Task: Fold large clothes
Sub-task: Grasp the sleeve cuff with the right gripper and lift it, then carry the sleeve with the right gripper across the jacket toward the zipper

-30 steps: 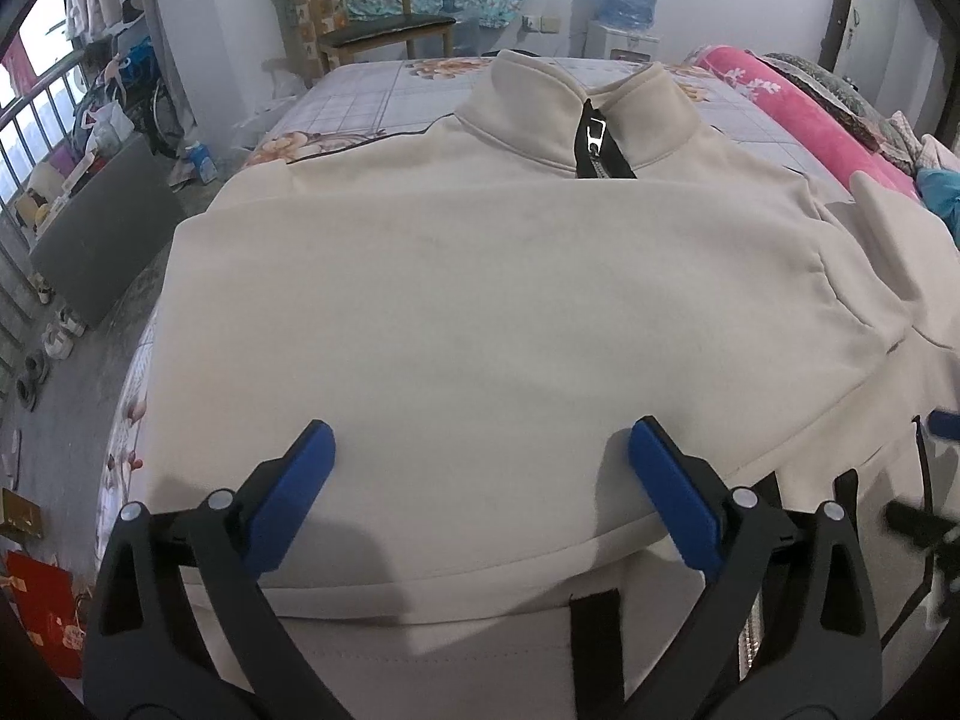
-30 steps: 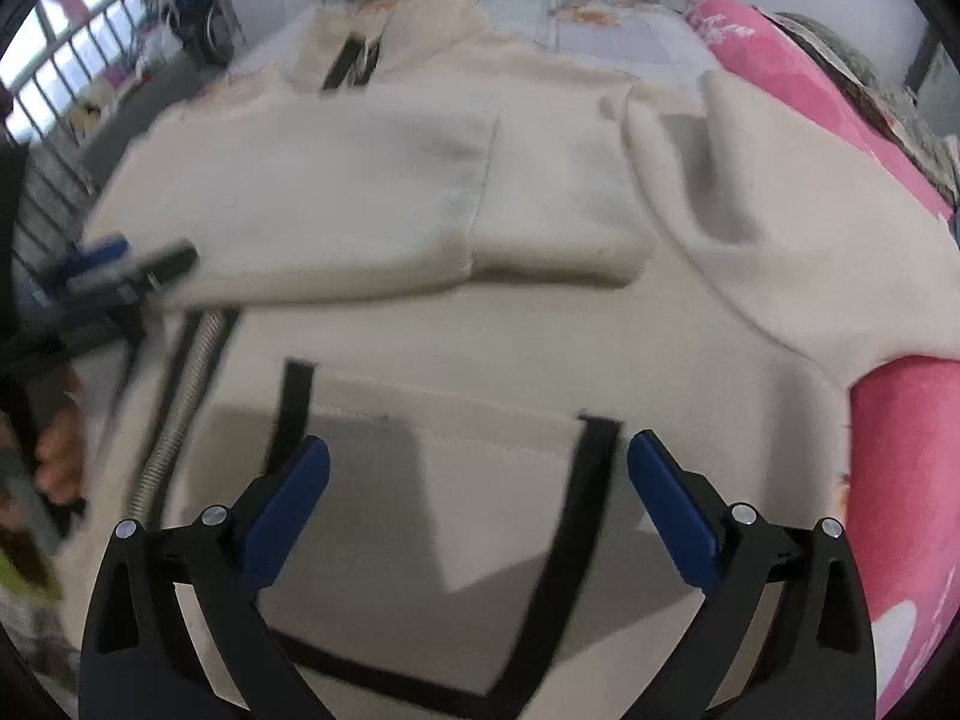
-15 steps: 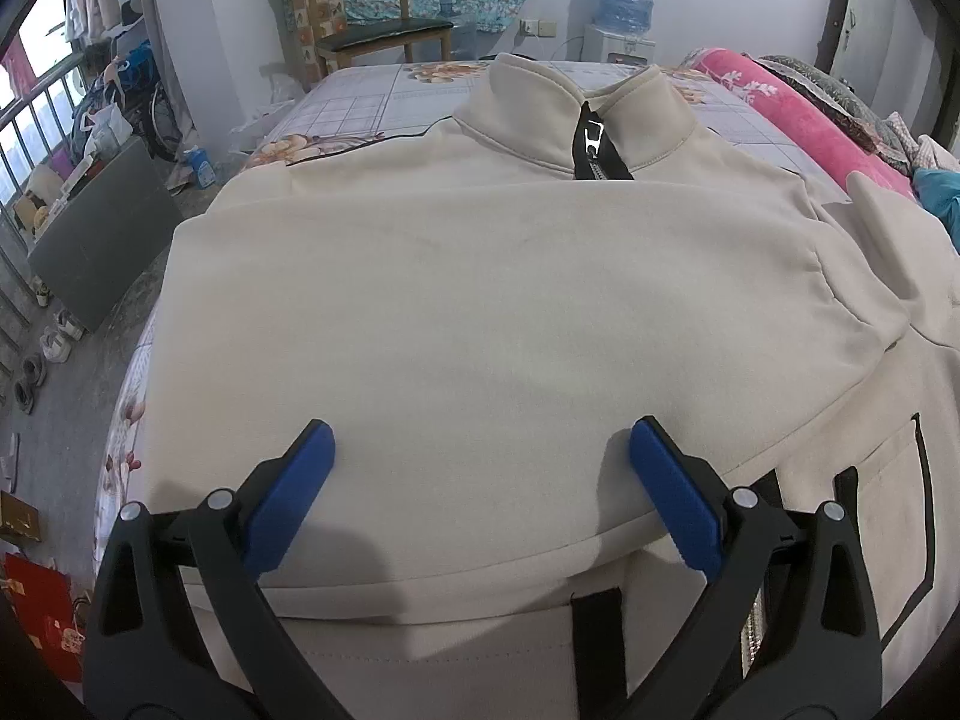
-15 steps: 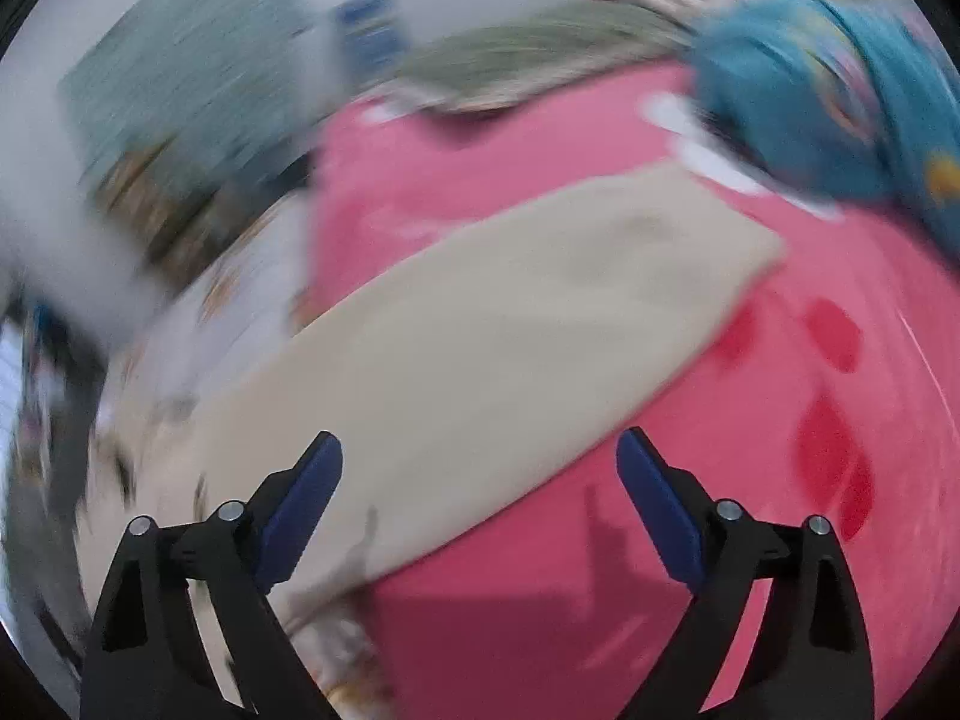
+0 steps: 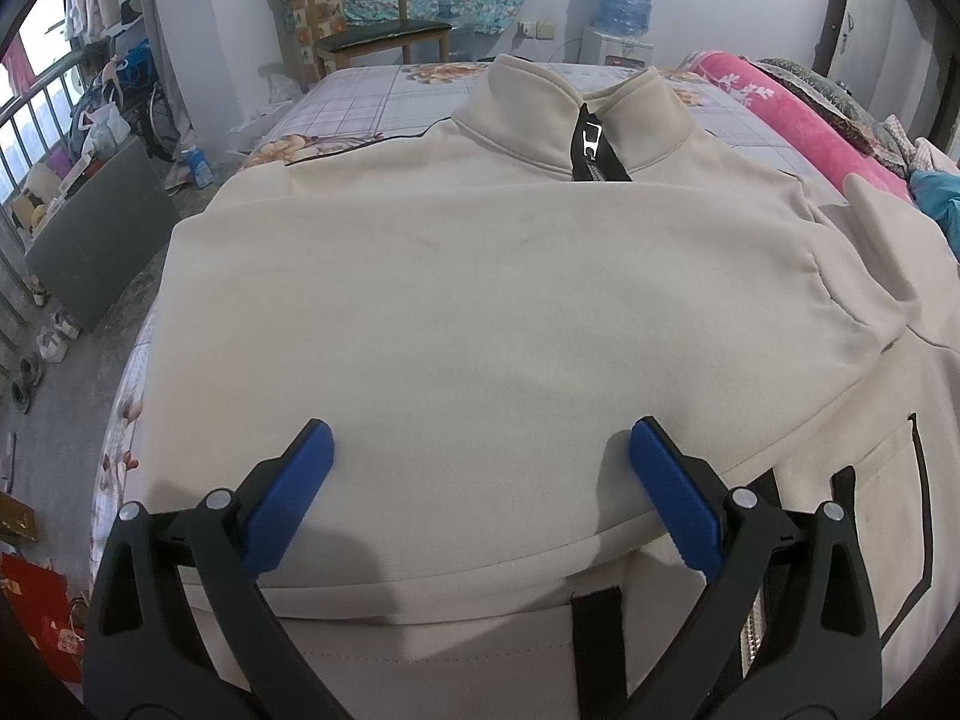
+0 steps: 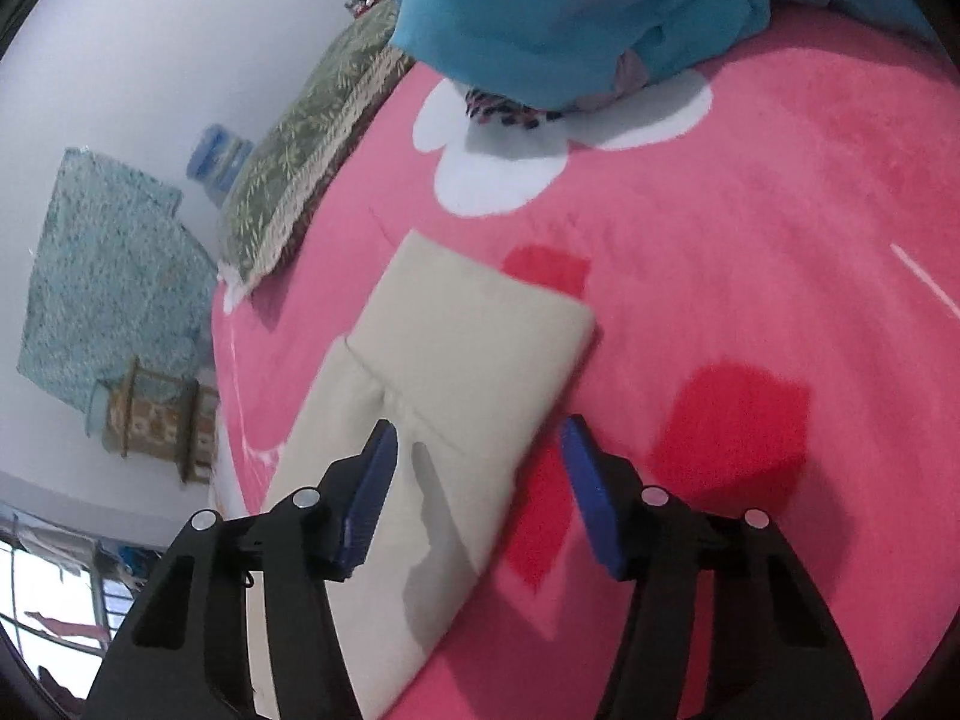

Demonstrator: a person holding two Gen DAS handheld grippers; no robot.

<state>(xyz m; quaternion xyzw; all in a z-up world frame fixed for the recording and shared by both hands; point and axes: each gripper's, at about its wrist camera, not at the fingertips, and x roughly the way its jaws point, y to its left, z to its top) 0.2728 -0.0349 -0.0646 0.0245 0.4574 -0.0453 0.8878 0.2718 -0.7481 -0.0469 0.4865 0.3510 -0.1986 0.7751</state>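
Left wrist view: the cream fleece zip-neck jacket (image 5: 480, 312) lies spread on the floral-print bed (image 5: 372, 96), collar away from the camera, with 1 sleeve already laid across the chest, so the body makes a flat base for the next fold. The left gripper (image 5: 480, 468) hangs over the lower chest with its blue pads wide apart and nothing between them; it seems parked there to watch or steady the cloth, not to grip it.

Right wrist view: the jacket's other cream sleeve cuff (image 6: 474, 348) lies out on a pink plush blanket with white flowers (image 6: 750, 210), beside a turquoise garment (image 6: 570, 6), so it has to be fetched back over the body. The right gripper (image 6: 477, 468) straddles the sleeve just behind the cuff seam. Its jaws have just been closing and now stand at a middling gap with the sleeve between them; the pads probably do not yet pinch it, though the angle leaves that unsure.
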